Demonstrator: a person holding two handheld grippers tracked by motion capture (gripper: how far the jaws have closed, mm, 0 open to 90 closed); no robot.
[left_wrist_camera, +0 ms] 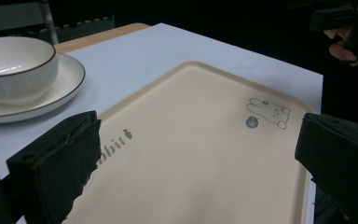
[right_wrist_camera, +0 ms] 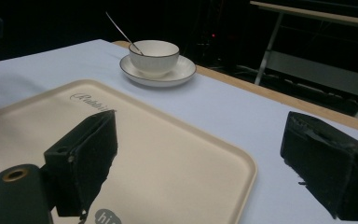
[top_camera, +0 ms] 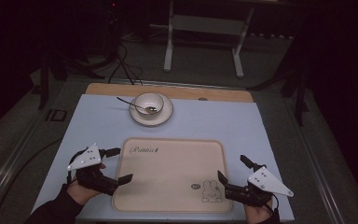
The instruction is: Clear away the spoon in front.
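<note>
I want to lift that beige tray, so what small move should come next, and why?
Probably ease both grippers inward. The left gripper and right gripper sit open at opposite sides of the tray, with neither yet closed on its rim.

The room is dim, with dark walls and lighting concentrated on the surface point(top_camera: 98, 116), which carries a pale blue covering over a wooden top exposed along its far edge. Beyond it stands a white metal frame point(top_camera: 204, 28) on two legs, resting on a grey floor point(top_camera: 279, 116). Black cables point(top_camera: 123, 65) trail across the floor at the far left.
</note>
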